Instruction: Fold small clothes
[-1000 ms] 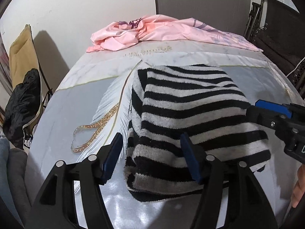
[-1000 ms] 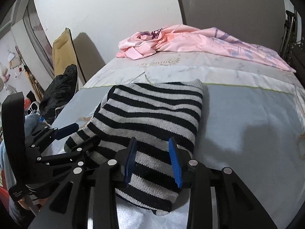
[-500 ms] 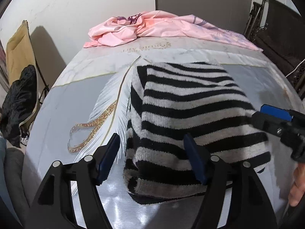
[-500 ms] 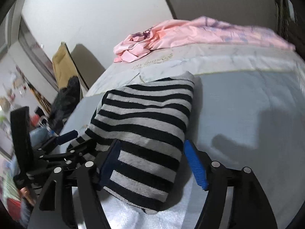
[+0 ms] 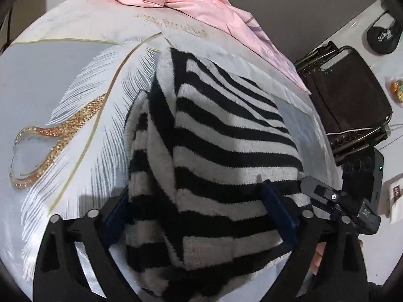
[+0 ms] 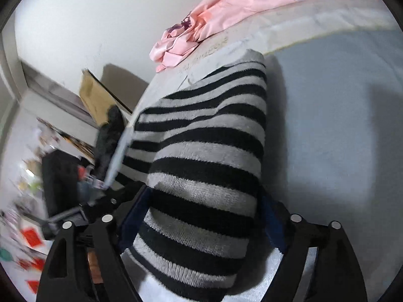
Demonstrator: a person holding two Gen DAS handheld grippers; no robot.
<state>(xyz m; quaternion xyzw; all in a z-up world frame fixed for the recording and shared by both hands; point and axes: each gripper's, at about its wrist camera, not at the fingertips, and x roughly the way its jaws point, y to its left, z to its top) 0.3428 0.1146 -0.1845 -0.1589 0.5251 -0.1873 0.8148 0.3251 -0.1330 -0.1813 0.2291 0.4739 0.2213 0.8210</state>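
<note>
Even indoor light, soft shadows, strong fisheye warp, motion-blurred left edge, right view.

Folded striped knit garment on a pale cloth-covered surface.

Black-and-grey-white horizontal stripes on fuzzy knit (image 5: 226, 151); folded into a thick, roughly rectangular bundle of several layers, a narrower folded layer showing along its left side. Near end bunched and raised close to both cameras, far end resting flat on the surface (image 5: 50, 80) beside a printed white feather. Seen from the right wrist (image 6: 209, 151), right edge straight and neat, near end rounded and thick.
</note>
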